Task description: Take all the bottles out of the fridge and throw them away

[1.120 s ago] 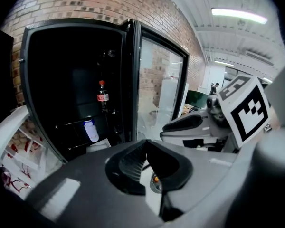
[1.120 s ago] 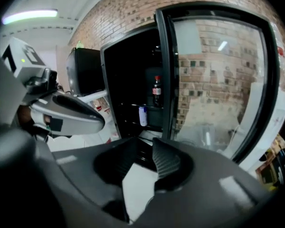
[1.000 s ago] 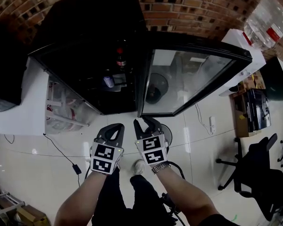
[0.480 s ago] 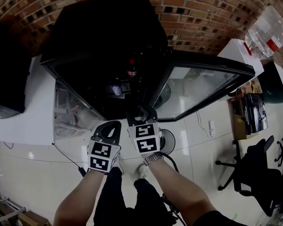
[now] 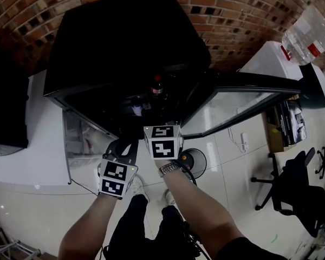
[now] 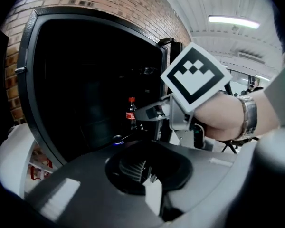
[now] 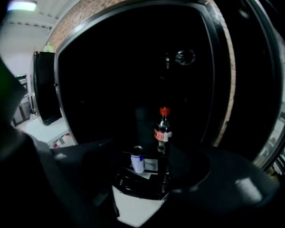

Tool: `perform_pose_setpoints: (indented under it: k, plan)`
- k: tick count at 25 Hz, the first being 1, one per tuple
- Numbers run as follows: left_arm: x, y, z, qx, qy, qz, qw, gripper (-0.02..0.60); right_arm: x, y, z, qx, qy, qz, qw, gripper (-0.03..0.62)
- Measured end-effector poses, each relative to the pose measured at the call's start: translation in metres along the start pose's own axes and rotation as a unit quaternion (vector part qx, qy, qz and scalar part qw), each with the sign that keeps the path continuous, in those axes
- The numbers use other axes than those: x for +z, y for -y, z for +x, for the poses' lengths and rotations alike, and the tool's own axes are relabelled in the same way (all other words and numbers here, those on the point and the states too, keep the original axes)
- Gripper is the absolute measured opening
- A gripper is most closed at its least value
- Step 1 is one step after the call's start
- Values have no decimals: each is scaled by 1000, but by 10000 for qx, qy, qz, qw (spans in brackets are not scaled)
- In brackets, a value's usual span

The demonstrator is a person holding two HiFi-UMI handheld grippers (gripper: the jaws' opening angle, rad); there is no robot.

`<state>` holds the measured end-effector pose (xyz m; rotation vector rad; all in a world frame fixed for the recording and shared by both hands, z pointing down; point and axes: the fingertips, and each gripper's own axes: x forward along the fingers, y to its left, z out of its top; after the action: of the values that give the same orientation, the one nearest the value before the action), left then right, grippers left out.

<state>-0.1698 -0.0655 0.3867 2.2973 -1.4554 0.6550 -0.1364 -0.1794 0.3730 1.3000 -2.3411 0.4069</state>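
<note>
A cola bottle (image 5: 157, 85) with a red cap and red label stands upright inside the dark open fridge (image 5: 124, 47). In the right gripper view the cola bottle (image 7: 162, 130) sits straight ahead, with a small blue-and-white can (image 7: 137, 159) in front of it to the left. My right gripper (image 7: 147, 148) has just been opening its jaws; they stand wide apart, short of the bottle, with nothing between the pads. My left gripper (image 6: 142, 144) is shut and empty, lower and left of the right gripper (image 5: 160, 125). The bottle (image 6: 131, 113) also shows in the left gripper view.
The fridge's glass door (image 5: 233, 104) swings open to the right. A white cabinet (image 5: 21, 145) stands at the left. A water dispenser jug (image 5: 309, 28), an office chair (image 5: 292, 188) and a round dark object on the floor (image 5: 192, 161) are at the right.
Both grippers have moved forward and up toward the fridge opening, the right one ahead. The right jaws have spread apart. The fridge fills more of the view.
</note>
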Motion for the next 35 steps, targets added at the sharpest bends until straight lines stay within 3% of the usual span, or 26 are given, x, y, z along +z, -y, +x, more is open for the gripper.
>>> perform_pose_setpoints:
  k: [11,16,23,26,35]
  plan:
    - [13,-26,25,-515,-51,321,9981,3,31,23,51,-649,123,195,9976,289]
    - [8,-31,34,-651,-112,366,9971,3,26,39,69,-879,-7,264,9958,289]
    - [-1,-36,42,-765,-212,410,9960,3,20,52,91,-1123,-251,248,9930,290]
    - [-4,-39,45,-784,-245,415,9958,3,13,56,101,-1196,-350,305,9917,322]
    - [-15,-49,50,-808,-345,391,9954,3,16,63,119,-1414,-331,371,9887,330]
